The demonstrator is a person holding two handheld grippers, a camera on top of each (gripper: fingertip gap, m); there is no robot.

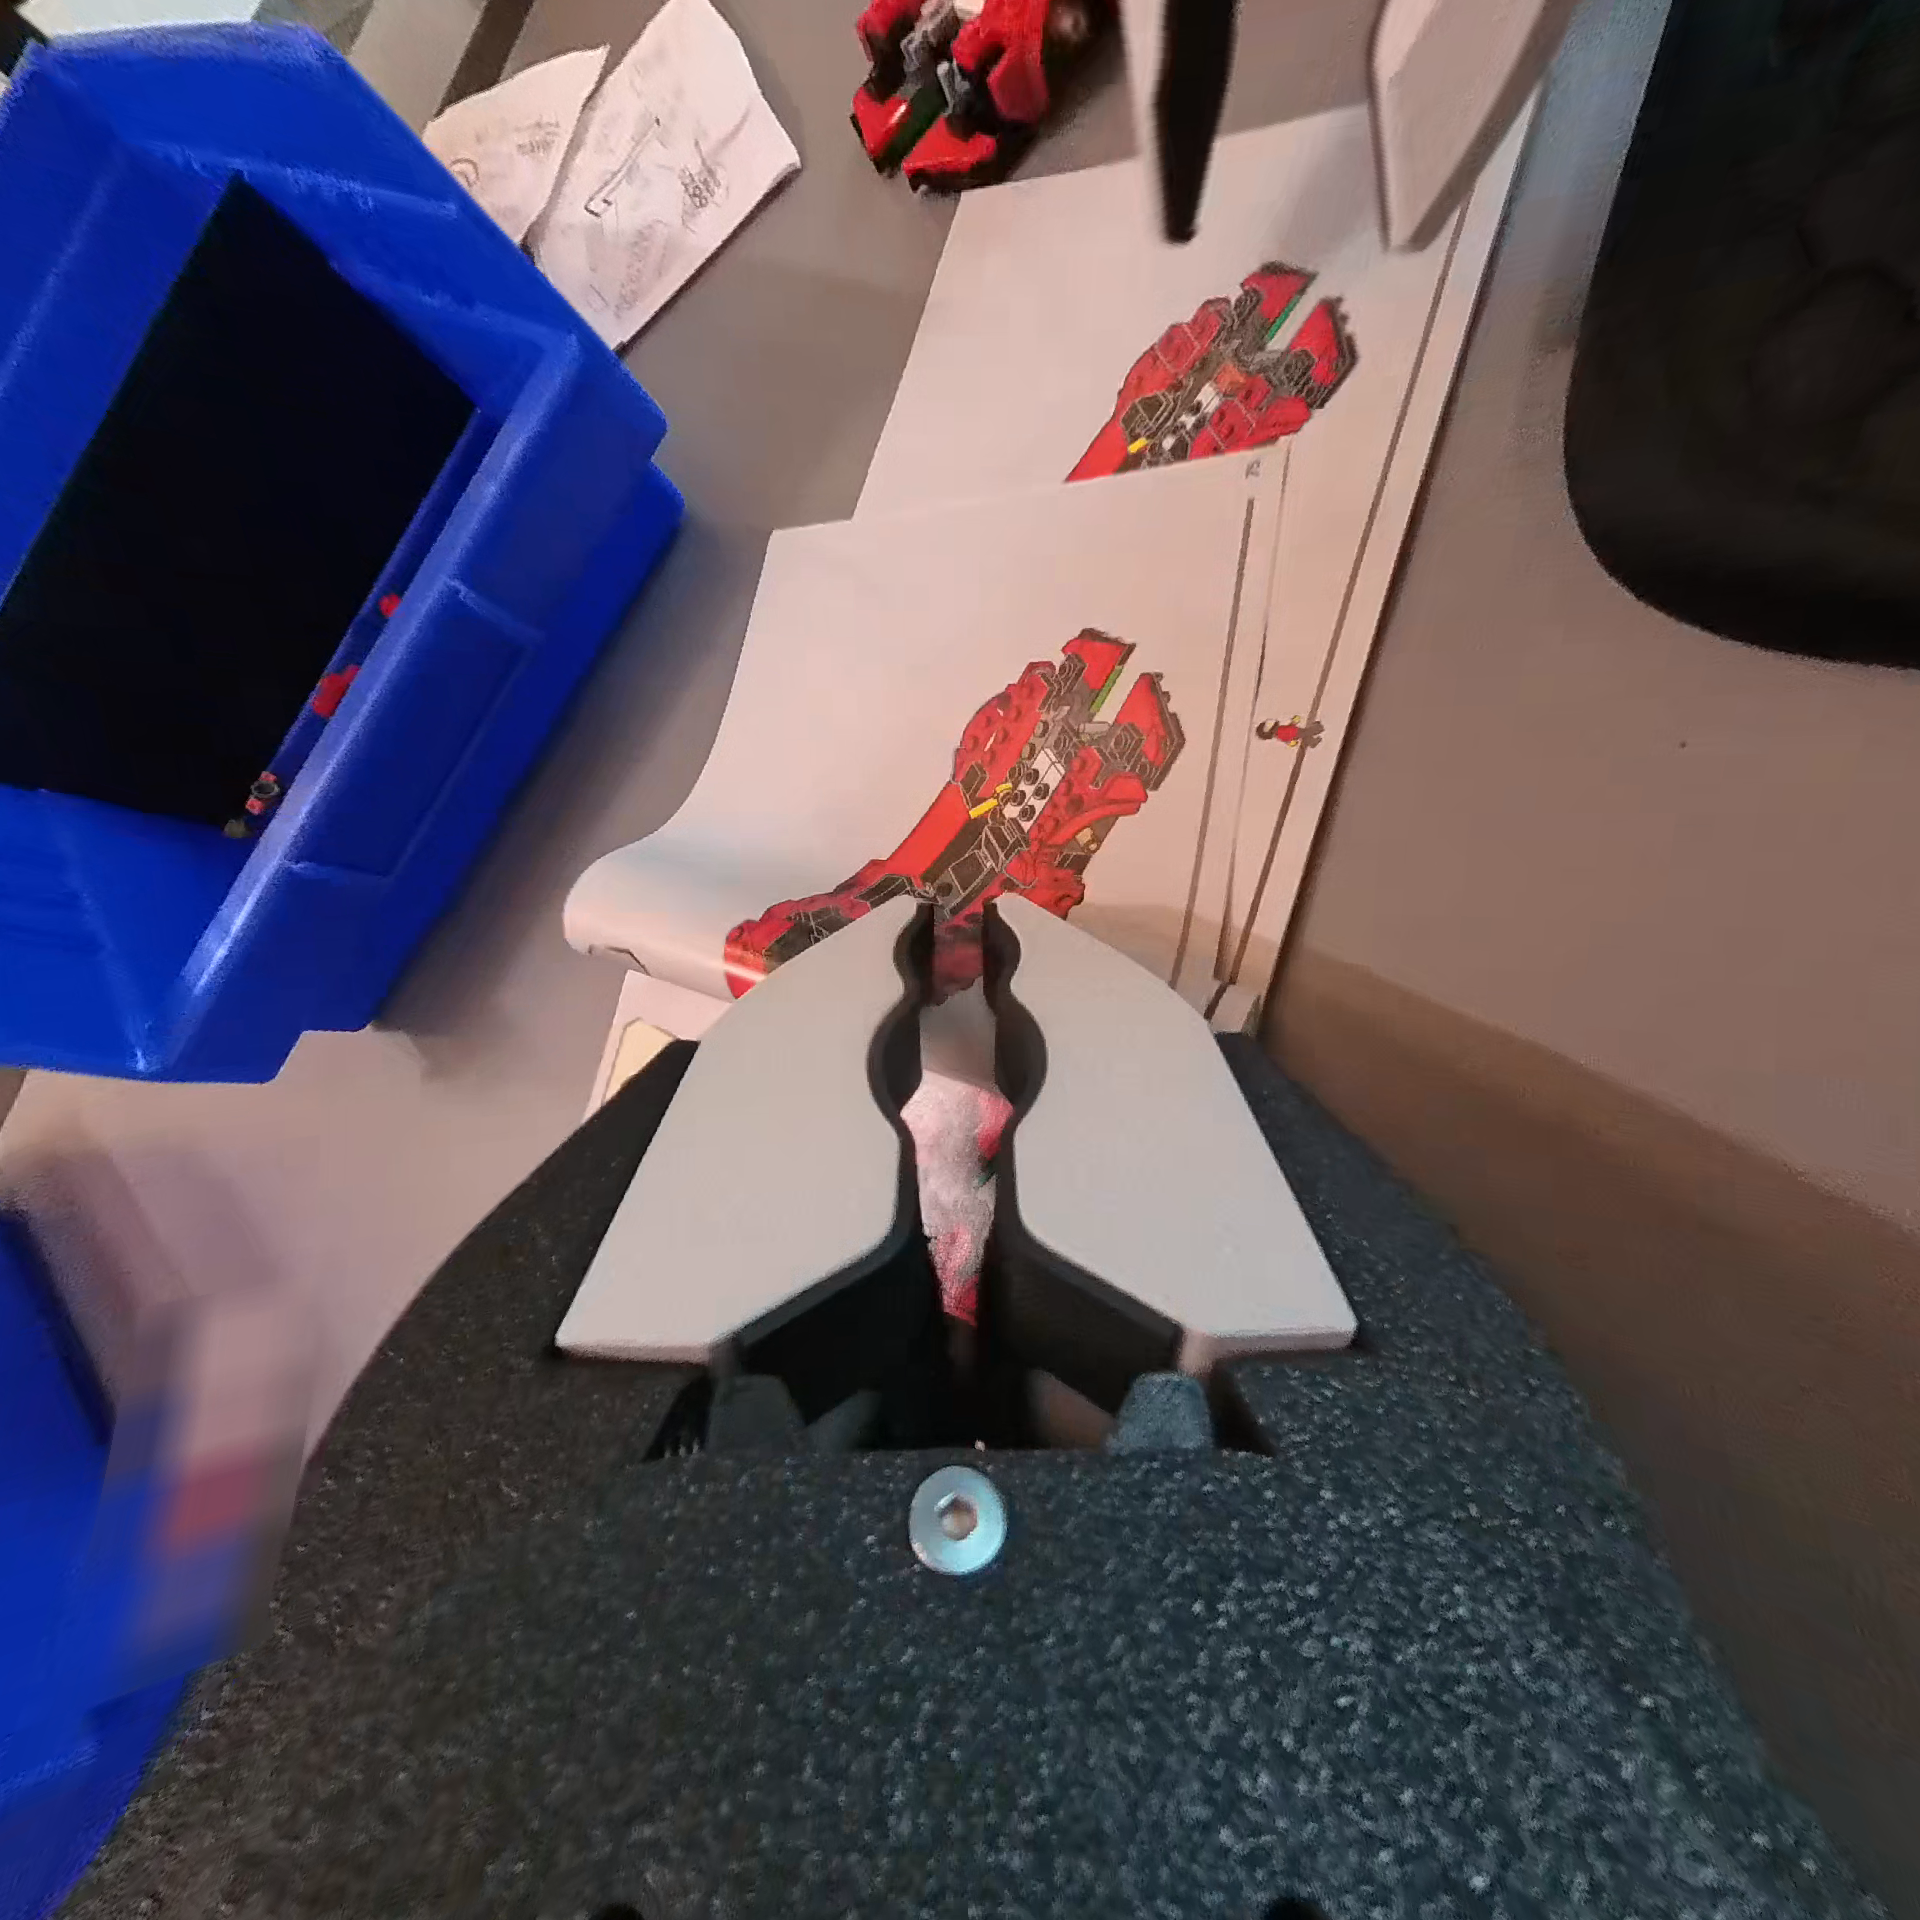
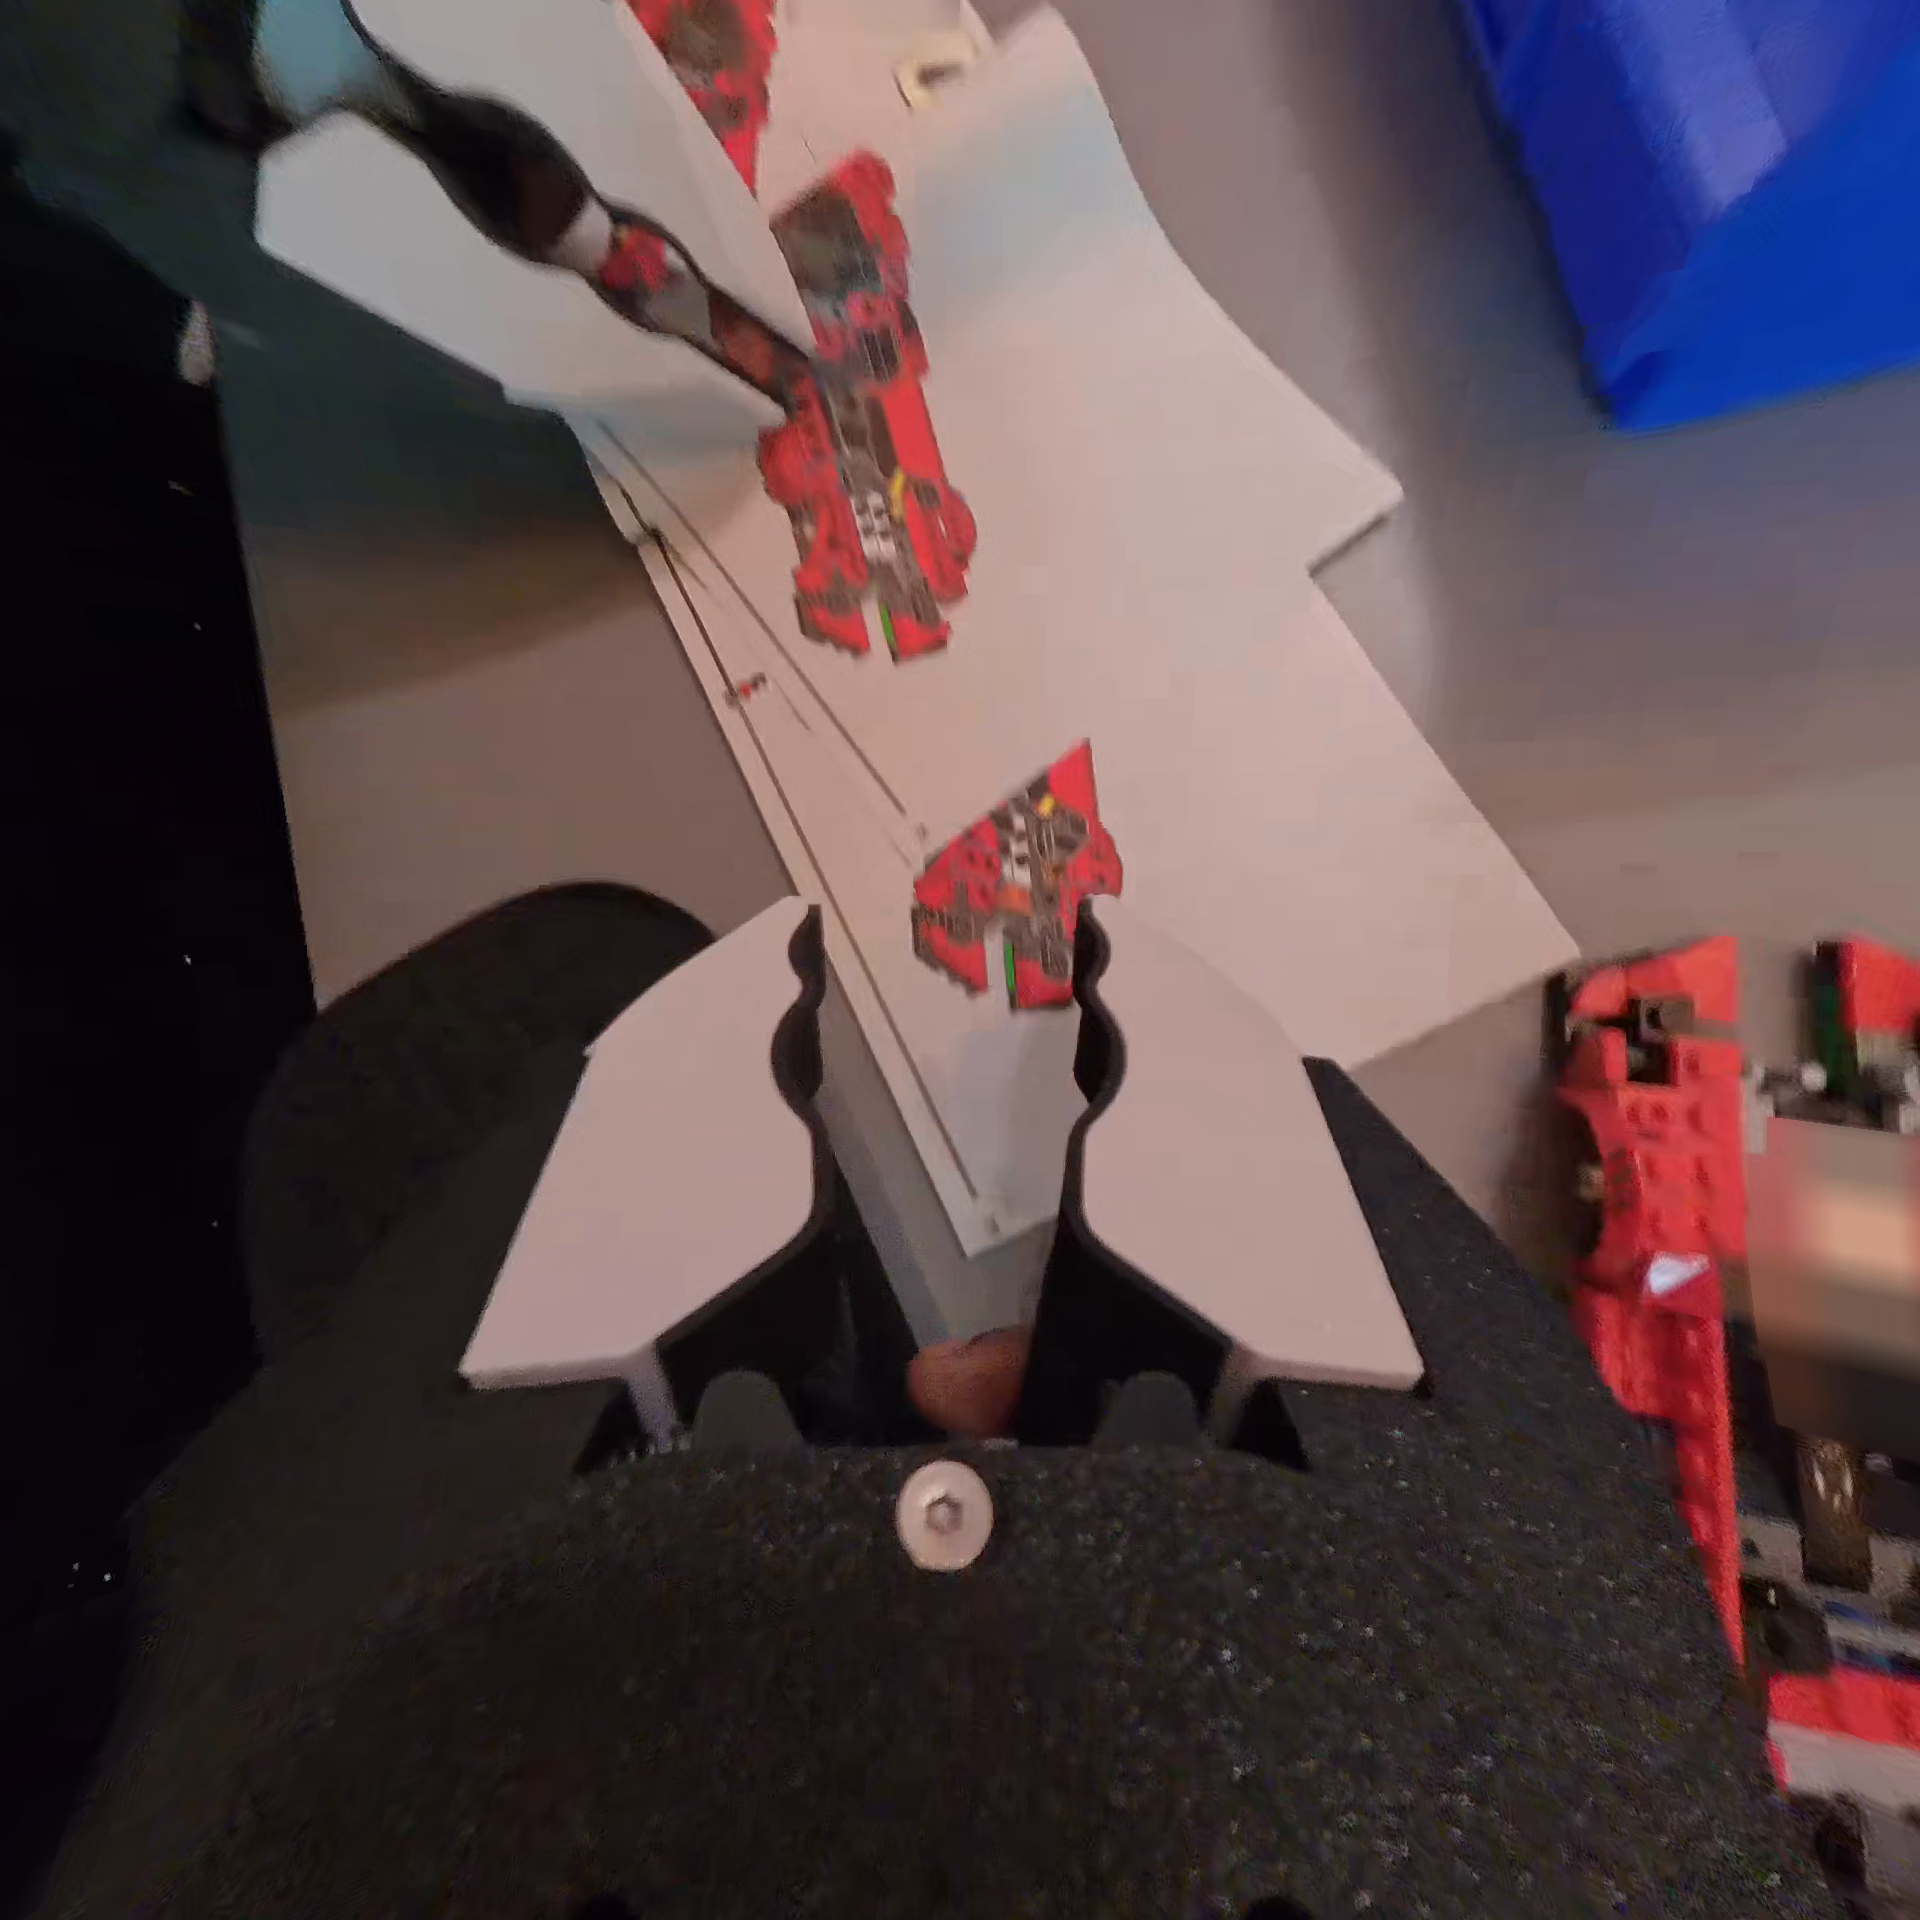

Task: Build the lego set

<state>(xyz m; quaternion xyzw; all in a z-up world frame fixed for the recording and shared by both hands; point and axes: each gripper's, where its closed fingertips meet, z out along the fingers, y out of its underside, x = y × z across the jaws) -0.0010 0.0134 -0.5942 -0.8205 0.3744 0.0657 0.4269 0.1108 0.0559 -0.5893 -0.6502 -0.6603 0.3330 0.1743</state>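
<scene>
The partly built red lego model (image 1: 956,94) stands on the grey table (image 1: 1558,935) beyond the open instruction booklet (image 1: 935,644); in the right wrist view the model (image 2: 1662,1195) lies just right of my right gripper. My left gripper (image 1: 956,914) hovers over the booklet, shut on a small red and white lego piece (image 2: 629,258) that sits back between the fingers. It also shows in the right wrist view (image 2: 790,400). My right gripper (image 2: 948,925) is open and empty above the booklet's (image 2: 1195,520) near edge.
A blue bin (image 1: 312,520) with a few small pieces (image 1: 332,686) stands left of the booklet; it also shows in the right wrist view (image 2: 1714,208). Loose paper sheets (image 1: 623,156) lie behind it. A black bulky object (image 1: 1766,364) sits beyond the table edge. Spacing between my two grippers at the tips: around 12 cm.
</scene>
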